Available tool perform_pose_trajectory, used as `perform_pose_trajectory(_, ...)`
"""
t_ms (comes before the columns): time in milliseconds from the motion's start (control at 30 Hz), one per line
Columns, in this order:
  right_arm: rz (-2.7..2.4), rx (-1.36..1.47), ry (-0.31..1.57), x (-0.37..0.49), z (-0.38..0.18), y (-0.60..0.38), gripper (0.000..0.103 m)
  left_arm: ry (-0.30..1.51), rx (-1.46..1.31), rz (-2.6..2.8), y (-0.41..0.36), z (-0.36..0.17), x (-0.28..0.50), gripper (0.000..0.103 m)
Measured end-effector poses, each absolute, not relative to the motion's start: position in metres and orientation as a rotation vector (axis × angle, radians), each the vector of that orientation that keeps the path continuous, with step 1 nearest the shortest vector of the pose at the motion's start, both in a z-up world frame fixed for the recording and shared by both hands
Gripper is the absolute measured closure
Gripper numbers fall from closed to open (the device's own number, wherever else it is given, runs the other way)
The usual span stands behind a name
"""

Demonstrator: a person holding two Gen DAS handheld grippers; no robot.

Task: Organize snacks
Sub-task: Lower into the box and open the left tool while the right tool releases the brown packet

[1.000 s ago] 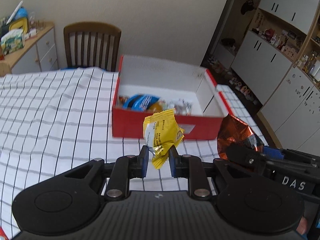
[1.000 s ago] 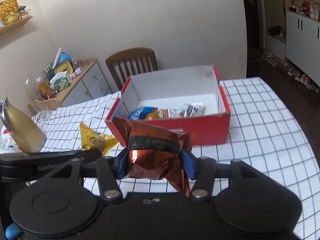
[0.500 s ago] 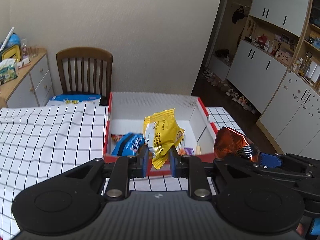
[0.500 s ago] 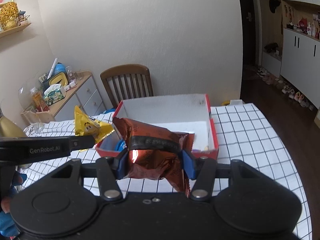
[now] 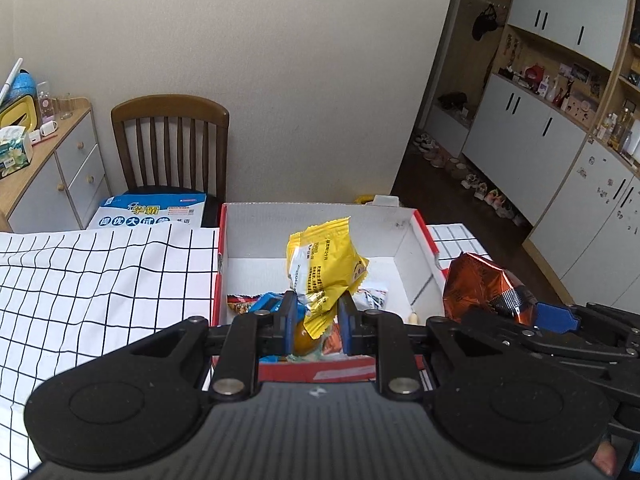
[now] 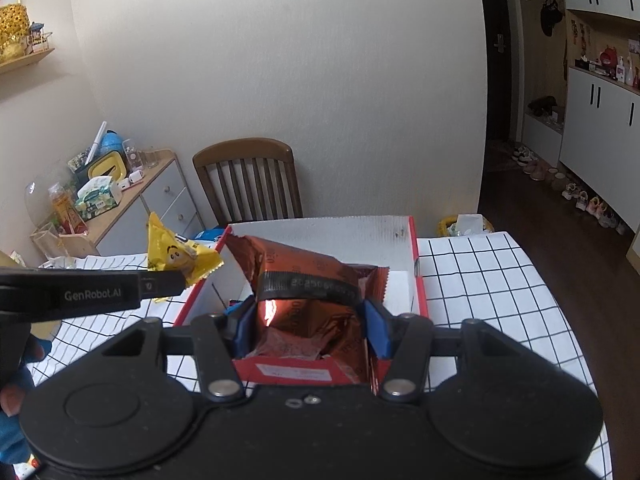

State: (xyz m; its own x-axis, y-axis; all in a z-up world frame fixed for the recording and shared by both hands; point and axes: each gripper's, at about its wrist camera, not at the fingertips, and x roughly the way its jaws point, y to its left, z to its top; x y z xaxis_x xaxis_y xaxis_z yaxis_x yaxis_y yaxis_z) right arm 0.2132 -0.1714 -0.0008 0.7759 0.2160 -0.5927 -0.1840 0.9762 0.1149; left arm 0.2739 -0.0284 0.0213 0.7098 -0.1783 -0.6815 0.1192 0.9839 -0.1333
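My left gripper is shut on the lower corner of a yellow snack packet, which stands up over the near half of the red box with white inner walls. Several snacks lie on the box floor, among them a blue packet and a white one. My right gripper is shut on a copper-brown foil packet, held over the same red box at its near wall. In the right wrist view the left gripper's black finger and its yellow packet show at the left.
The box sits at the far edge of a table with a black-and-white checked cloth. Behind it stands a wooden chair with a blue-and-white book on the seat. A drawer cabinet is at left, white cupboards at right.
Both grippers have moved forward and upward with their packets, from in front of the red box to over its near wall. Neither grip has altered.
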Motion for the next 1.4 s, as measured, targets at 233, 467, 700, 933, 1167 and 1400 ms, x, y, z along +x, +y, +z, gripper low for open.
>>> perform_pose_trajectory(233,0.194,0.020,0.680,0.240,-0.013,-0.168,0.049,0.815,-0.065,-0.147,-0.032,0.006,0.303,0.083)
perform_pose_trajectory(467,0.175,-0.017,0.719,0.265,-0.029,-0.170,0.049,0.850,-0.018,-0.136,-0.039,-0.013,0.330,0.083)
perform_pose_trajectory(700,0.163,-0.035,0.782,0.285,-0.050,-0.169,0.048,0.887,0.027,-0.129,-0.048,-0.032,0.354,0.083)
perform_pose_trajectory(933,0.166,-0.058,0.821,0.297,-0.066,-0.166,0.048,0.925,0.039,-0.124,-0.049,-0.048,0.374,0.083)
perform_pose_trajectory(1167,0.172,-0.086,0.835,0.308,-0.077,-0.157,0.048,0.950,0.079,-0.113,-0.054,-0.062,0.389,0.082)
perform_pose_trajectory(1400,0.166,-0.120,0.853,0.317,-0.087,-0.147,0.048,0.959,0.127,-0.100,-0.055,-0.072,0.401,0.082)
